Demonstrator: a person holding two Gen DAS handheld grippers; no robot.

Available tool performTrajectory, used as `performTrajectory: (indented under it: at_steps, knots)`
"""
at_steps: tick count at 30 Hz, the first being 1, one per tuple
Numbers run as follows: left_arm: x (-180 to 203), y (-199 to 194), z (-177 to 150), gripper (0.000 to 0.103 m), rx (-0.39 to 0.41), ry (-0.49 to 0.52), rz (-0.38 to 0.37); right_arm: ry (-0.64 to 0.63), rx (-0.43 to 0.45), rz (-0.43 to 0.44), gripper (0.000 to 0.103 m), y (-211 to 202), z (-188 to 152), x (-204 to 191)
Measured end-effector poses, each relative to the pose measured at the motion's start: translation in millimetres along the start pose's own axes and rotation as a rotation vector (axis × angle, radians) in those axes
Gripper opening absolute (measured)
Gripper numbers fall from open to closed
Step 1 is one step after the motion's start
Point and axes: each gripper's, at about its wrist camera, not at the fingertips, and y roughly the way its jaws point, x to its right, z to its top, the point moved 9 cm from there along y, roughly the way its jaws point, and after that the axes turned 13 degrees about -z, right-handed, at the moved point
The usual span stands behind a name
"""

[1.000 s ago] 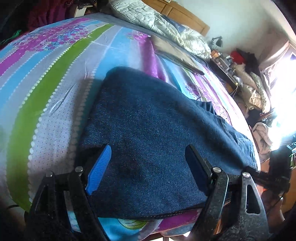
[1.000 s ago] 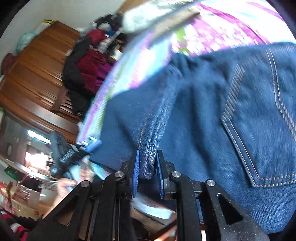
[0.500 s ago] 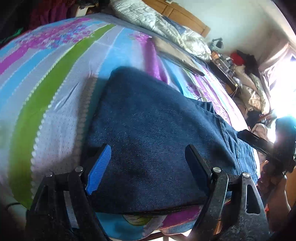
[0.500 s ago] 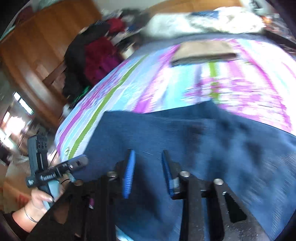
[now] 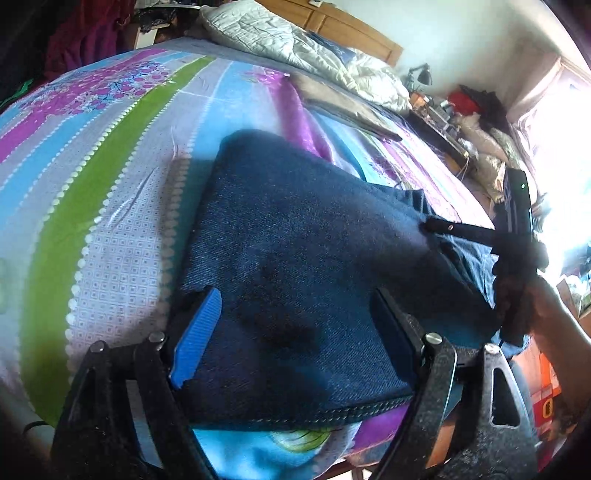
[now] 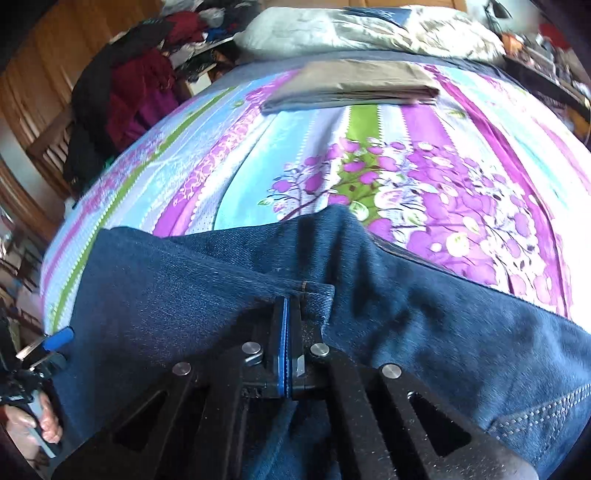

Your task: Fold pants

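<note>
Left gripper (image 5: 291,332): jaws released, spread wide over the near hem end of the pants (image 5: 303,251), gripping nothing. The pants lie on the bed (image 5: 110,177), long axis running rightward toward the right gripper (image 6: 290,314). Its jaws are clenched together; whether denim is caught between them cannot be told. The right gripper appears nearer the next fold. Only the right wrist view shows the pocket stitching (image 6: 535,413).

one pair of jeans (image 5: 295,258), two grippers, one folded brown cloth (image 6: 351,86), and one quilt (image 6: 369,33).
</note>
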Motion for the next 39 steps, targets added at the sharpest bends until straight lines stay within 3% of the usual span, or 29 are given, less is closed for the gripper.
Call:
performTrajectory:
  at_steps: [2,3,4,5,6,7,8,11,14,15,17,18,19,21,25,32,35,37,39]
  knots:
    - [-7.0,-12.6,-3.6,0.083,-0.006,0.01,-0.001,-0.028,0.001,-0.186,0.001,-5.2,-1.9,23.8]
    - [-15.0,-21.0,-6.4,0.086,-0.001,0.0,0.013,-0.034,0.002,-0.245,0.013,-9.2,-1.6,29.9]
    - [-28.4,-26.7,-10.2,0.095,-0.01,-0.027,0.063,-0.018,0.015,-0.239,0.014,-20.1,-2.6,33.8]
    - [-45.3,-33.1,-14.6,0.092,-0.016,-0.067,0.1,0.002,0.03,-0.197,0.014,-31.4,-4.1,32.6]
    - [-53.5,-42.1,-15.6,0.082,0.014,-0.109,0.057,0.002,0.049,-0.151,0.014,-43.9,-6.5,24.4]
    - [-59.8,-53.8,-14.1,0.082,0.053,-0.163,0.01,-0.03,0.079,-0.118,0.014,-57.1,-9.5,9.0]
    - [-66.2,-61.8,-13.4,0.082,0.065,-0.206,0.011,-0.082,0.111,-0.082,0.015,-69.0,-14.2,-12.3]
    - [-72.7,-81.0,-5.4,0.082,0.106,-0.217,0.051,-0.297,0.194,0.044,0.035,-98.5,-43.9,-102.5]
    - [-78.6,-94.8,6.6,0.081,0.164,-0.238,0.077,-0.607,0.295,0.036,0.036,-108.5,-85.9,-200.9]
    - [-81.9,-95.1,8.7,0.076,0.166,-0.253,0.079,-0.738,0.359,-0.003,0.036,-109.5,-102.6,-232.2]
    - [-86.8,-89.6,16.9,0.049,0.122,-0.27,0.049,-0.924,0.434,-0.05,0.037,-104.5,-131.0,-275.0]
    - [-90.6,-85.0,20.0,0.024,0.092,-0.269,0.052,-1.0,0.458,-0.08,0.037,-98.4,-143.9,-291.8]
    - [-94.5,-78.3,22.9,0.013,0.054,-0.268,0.062,-1.061,0.485,-0.123,0.037,-91.6,-153.9,-304.2]
    - [-95.3,-68.9,29.2,0.012,0.011,-0.26,0.044,-1.149,0.524,-0.194,0.037,-78.9,-168.5,-319.1]
    - [-92.2,-64.3,40.8,0.012,0.005,-0.221,0.039,-1.259,0.551,-0.29,0.038,-60.3,-186.1,-330.4]
    - [-107.3,-63.4,39.8,0.014,0.009,-0.268,0.035,-1.313,0.602,-0.4,0.045,-51.2,-193.8,-332.1]
    - [-109.4,-62.5,35.6,0.014,0.008,-0.28,0.026,-1.319,0.634,-0.451,0.056,-48.2,-190.9,-334.9]
    - [-110.1,-61.8,34.1,0.014,0.006,-0.289,0.025,-1.318,0.683,-0.517,0.079,-44.9,-181.3,-338.1]
    - [-110.3,-62.6,36.3,0.015,0.014,-0.292,0.018,-1.281,0.691,-0.543,0.085,-44.5,-175.3,-337.5]
